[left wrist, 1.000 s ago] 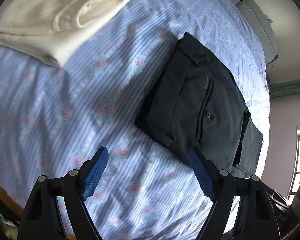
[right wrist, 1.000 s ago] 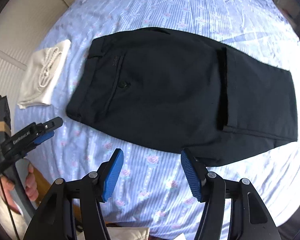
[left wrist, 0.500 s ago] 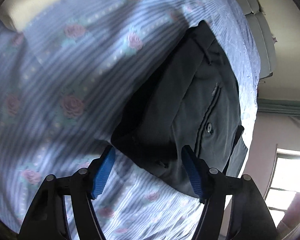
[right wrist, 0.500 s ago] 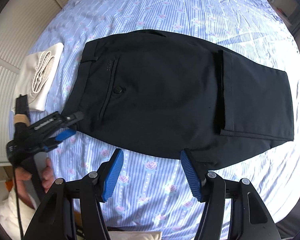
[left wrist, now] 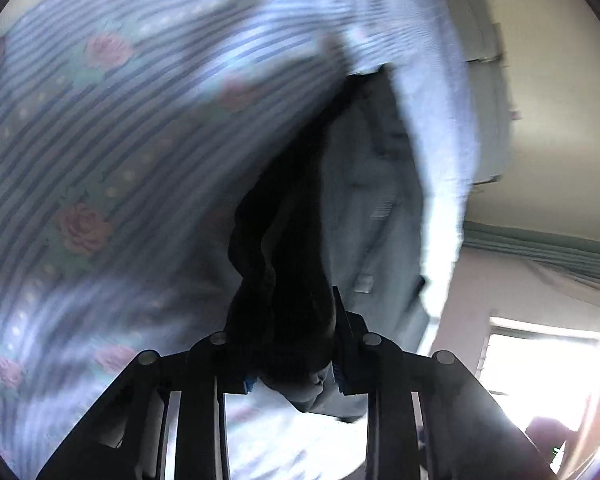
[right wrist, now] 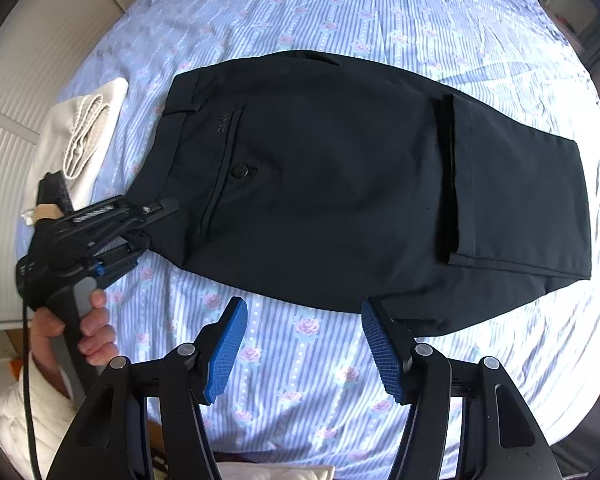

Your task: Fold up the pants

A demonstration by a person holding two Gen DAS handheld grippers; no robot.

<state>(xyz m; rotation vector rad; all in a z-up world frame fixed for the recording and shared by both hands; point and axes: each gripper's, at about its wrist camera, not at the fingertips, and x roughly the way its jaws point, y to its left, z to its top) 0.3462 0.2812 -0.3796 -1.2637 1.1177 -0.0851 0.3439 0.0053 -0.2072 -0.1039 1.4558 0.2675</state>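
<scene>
While the left gripper (left wrist: pixel 290 344) has just been closing, it clamps the pants (right wrist: pixel 340 184) — at the waistband corner. The right gripper (right wrist: pixel 304 344) hangs apart above the bedsheet (right wrist: pixel 300 360).

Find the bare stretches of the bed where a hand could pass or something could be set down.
Bare striped bedsheet lies beyond the black pants, and a strip lies between their near edge and the open right gripper. It is crowded at the waistband corner, where the left gripper pinches the cloth beside the folded cream garment.
</scene>
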